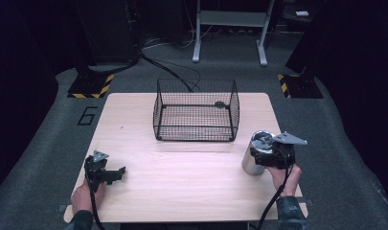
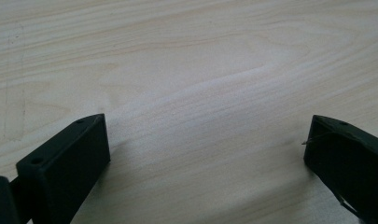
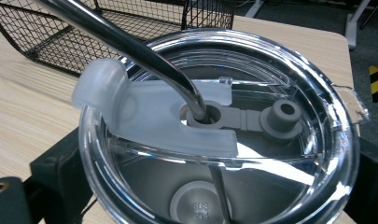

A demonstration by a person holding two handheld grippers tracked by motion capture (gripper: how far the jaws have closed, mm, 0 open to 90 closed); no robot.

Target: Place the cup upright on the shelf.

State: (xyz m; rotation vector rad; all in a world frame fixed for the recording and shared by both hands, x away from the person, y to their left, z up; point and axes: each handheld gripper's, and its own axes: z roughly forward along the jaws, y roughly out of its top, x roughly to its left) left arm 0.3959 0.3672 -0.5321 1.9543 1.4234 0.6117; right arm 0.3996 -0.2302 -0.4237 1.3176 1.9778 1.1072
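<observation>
A steel tumbler [image 1: 252, 158] with a clear lid [image 3: 312, 93] and a metal straw [image 3: 130, 44] stands upright near the table's right edge. My right gripper [image 1: 261, 151] reaches it from the right, its two black jaws pressed on either side just below the lid, shut on the tumbler [image 3: 196, 200]. My left gripper [image 1: 116, 173] rests low over the front left of the wooden table [image 1: 182, 182]. Its jaws stand wide apart, open, with bare wood between them [image 2: 205, 140].
A black wire basket [image 1: 196, 112] stands open-topped at the back middle of the table, its near corner just beyond the tumbler in the right gripper view [image 3: 60, 28]. Grey carpet, cables and hazard-striped stand bases lie beyond the far edge.
</observation>
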